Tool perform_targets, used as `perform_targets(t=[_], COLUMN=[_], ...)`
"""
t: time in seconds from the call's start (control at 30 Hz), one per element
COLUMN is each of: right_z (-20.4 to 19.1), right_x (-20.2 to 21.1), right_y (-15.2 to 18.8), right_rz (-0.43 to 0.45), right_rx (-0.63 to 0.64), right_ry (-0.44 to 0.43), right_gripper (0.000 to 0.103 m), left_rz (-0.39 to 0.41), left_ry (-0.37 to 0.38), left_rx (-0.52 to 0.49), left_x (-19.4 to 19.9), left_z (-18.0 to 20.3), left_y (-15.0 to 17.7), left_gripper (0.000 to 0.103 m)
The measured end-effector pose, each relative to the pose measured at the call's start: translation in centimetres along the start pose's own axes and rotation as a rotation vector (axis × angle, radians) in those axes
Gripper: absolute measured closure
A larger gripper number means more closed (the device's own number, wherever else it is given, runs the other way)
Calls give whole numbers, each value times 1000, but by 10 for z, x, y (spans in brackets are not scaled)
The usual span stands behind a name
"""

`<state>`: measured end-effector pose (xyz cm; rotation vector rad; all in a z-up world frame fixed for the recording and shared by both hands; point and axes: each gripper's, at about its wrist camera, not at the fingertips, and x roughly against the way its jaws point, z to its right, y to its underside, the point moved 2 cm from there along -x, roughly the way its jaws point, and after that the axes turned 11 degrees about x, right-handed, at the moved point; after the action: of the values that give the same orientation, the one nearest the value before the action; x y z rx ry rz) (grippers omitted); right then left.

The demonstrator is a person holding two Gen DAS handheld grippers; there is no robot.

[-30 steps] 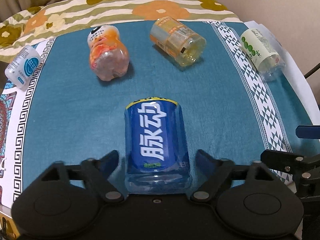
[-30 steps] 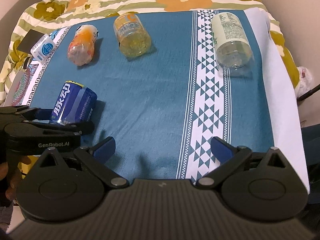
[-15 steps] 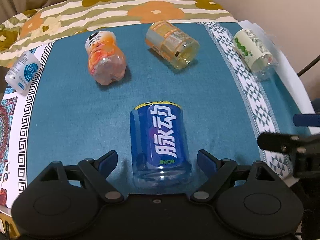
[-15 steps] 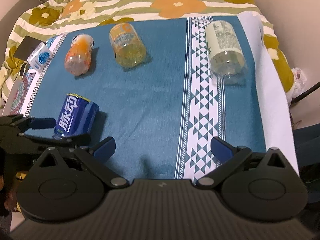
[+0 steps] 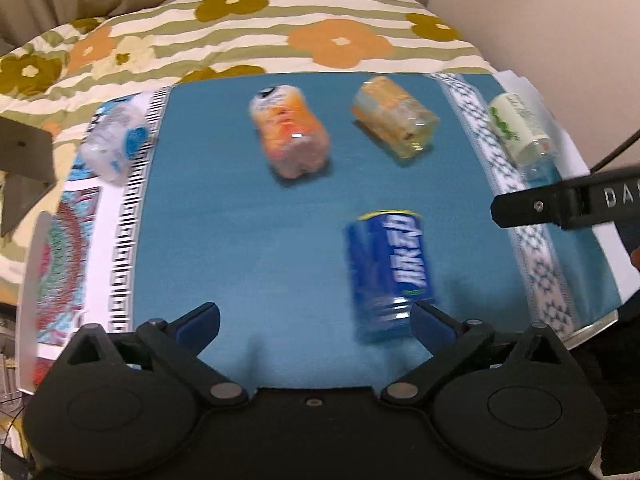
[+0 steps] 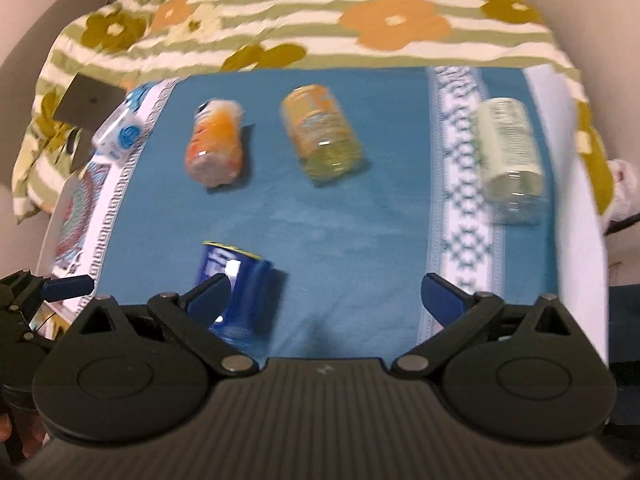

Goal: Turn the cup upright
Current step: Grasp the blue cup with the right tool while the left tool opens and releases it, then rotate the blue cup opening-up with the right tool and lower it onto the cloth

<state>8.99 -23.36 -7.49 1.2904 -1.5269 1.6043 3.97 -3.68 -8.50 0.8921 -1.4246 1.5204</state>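
Observation:
A blue cup (image 5: 388, 272) with white lettering lies on its side on the teal cloth (image 5: 240, 240). In the left wrist view it is by my right fingertip, outside the open left gripper (image 5: 316, 322). In the right wrist view the blue cup (image 6: 236, 292) lies partly behind the left finger of my open, empty right gripper (image 6: 332, 300). Several other cups lie on their sides farther back: orange (image 5: 290, 136), yellow (image 5: 394, 126), green-and-white (image 5: 516, 128) and blue-and-white (image 5: 114, 144).
A flowered striped quilt (image 5: 280, 36) lies behind the cloth. The cloth's white patterned borders run down the left (image 5: 124, 248) and right (image 5: 532, 248). My right gripper's finger (image 5: 560, 204) juts in at the right. A dark flat object (image 6: 86, 100) sits at the far left.
My left gripper has moved left and back, so the blue cup is no longer between its fingers. My right gripper has swung left toward the blue cup. Both views are motion-blurred.

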Motion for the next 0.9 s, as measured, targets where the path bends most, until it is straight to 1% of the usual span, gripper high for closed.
perform_targets(t=[0.13,0.27,0.3,0.37,0.47,0.53,0.73,0.8,0.9], right_z=[-14,-18,-18,-17,-18,-20,-24,-25,-25], right_x=[-24,-53,-59,-73,-87,-93,-105,-107,-107], right_y=[-18,-28,-28,-30,-32,-33,-31,-30,-31], right_rz=[-62,-138,-155,-188,-227,-245,-281,-289,-288], right_rx=[-56,-178,-210,-271,-315,-325,-329,-328,-327], right_ry=[-90,-144,-157,-182,-200,-200,-198,-196,-194], right_gripper=[0,0,0,0,0,4,21,25,26], left_rz=[0,16,17,15,4,-4,-20,-23,-27], left_ry=[-3,-67,-72,-72,-61,-55,-40,-37,-30], left_rx=[16,-7,-13,-13,2,13,31,34,40], left_x=[2,-2,-3,-6,-11,-15,-23,-24,-25], left_z=[-26,-46,-50,-59,-71,-79,-91,-92,-94], left_y=[-3,-3,-3,-3,-4,-6,-8,-8,-8], left_gripper=[0,0,0,0,0,0,0,0,0])
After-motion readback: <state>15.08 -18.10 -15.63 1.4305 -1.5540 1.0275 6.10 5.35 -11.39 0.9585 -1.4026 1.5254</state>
